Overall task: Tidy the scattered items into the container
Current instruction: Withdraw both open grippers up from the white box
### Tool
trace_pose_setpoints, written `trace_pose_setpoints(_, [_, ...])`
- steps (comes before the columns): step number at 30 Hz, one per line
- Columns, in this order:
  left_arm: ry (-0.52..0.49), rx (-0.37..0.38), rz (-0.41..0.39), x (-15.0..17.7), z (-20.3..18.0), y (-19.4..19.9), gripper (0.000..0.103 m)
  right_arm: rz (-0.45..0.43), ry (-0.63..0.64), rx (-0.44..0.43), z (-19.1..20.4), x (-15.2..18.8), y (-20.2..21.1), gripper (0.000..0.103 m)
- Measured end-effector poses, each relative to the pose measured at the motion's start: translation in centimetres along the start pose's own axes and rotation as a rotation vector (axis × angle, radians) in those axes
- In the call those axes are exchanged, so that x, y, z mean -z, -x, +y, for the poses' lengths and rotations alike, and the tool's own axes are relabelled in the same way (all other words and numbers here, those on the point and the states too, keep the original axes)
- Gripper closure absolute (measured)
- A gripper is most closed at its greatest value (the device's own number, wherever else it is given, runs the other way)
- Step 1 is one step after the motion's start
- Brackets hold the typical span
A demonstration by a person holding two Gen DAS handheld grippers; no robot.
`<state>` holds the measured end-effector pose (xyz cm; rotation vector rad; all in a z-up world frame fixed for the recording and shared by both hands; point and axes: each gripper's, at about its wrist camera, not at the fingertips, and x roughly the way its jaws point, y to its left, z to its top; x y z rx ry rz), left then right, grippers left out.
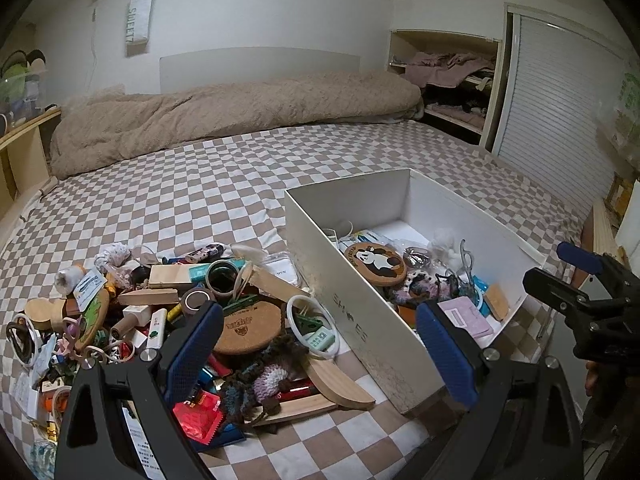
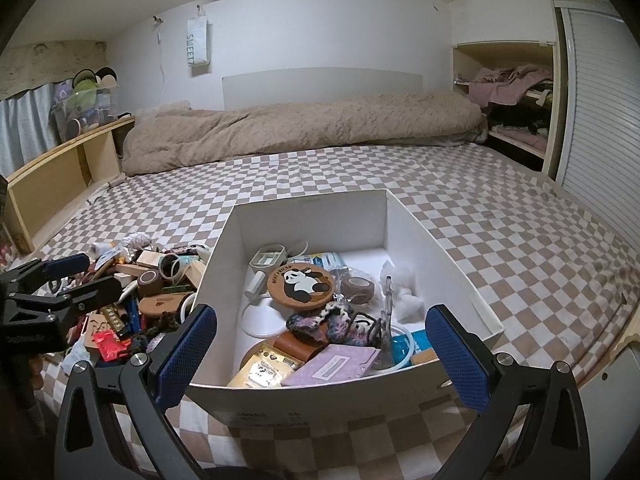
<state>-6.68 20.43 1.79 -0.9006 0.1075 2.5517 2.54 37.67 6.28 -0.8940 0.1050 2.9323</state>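
Observation:
A white cardboard box (image 1: 352, 312) (image 2: 404, 220) sits on the checkered bed. Inside lie a panda coaster (image 2: 301, 283), a pink card (image 2: 332, 366), a crochet piece (image 2: 320, 320) and other small items. A heap of scattered items (image 1: 160, 304) (image 2: 152, 300) lies left of the box: a cork coaster (image 1: 248, 326), a white ring (image 1: 312, 330), tape rolls, wooden pieces, a red wrapper (image 1: 198, 412). My left gripper (image 1: 320, 352) hangs open above the heap's right edge and the box's near corner, holding nothing. My right gripper (image 2: 320, 356) stands open over the box's near wall, holding nothing.
A beige duvet (image 1: 232, 116) lies rolled along the head of the bed. A wooden shelf (image 2: 60, 176) runs along the left side. An open closet with clothes (image 2: 516, 100) and a slatted door (image 2: 600, 128) stand on the right. The checkered sheet (image 1: 200, 184) stretches beyond the heap.

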Motion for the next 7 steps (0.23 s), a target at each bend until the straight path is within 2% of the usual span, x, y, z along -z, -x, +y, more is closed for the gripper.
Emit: trace_pose_setpoints(7, [0.005, -0.043, -0.015, 0.26, -0.06, -0.07, 0.005, 0.012, 0.004, -0.007, 0.05, 0.02, -0.36, 0.000])
